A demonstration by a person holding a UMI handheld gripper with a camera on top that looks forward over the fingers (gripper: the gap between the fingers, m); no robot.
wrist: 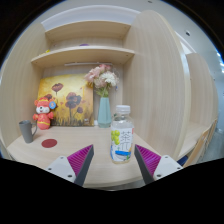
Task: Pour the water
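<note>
The tool (pixel 113 163) sits nearest the camera, its two fingers spread wide apart with the magenta pads (pixel 78 158) facing inward. Nothing is clamped between them. Just ahead, in the gap between the fingers but touching neither, a clear bottle (pixel 121 134) stands upright on the wooden counter (pixel 60 150). It has a white cap and a label with blue print, and looks mostly full of water.

Off to the left on the counter, well apart from the bottle, a grey cup (pixel 26 130) stands upright. Near it a small dark red coaster (pixel 49 143) lies flat on the wood. Behind the coaster a bear toy (pixel 43 113) in red clothes sits against the back wall.

Beyond the bottle a glass vase (pixel 104 110) holds pale pink and white flowers (pixel 101 76). A painting (pixel 68 98) with yellow ground and dark red blooms leans against the back of the alcove, behind the toy and vase. Above it runs a wooden shelf (pixel 80 55), with wooden panels on either side of the alcove.
</note>
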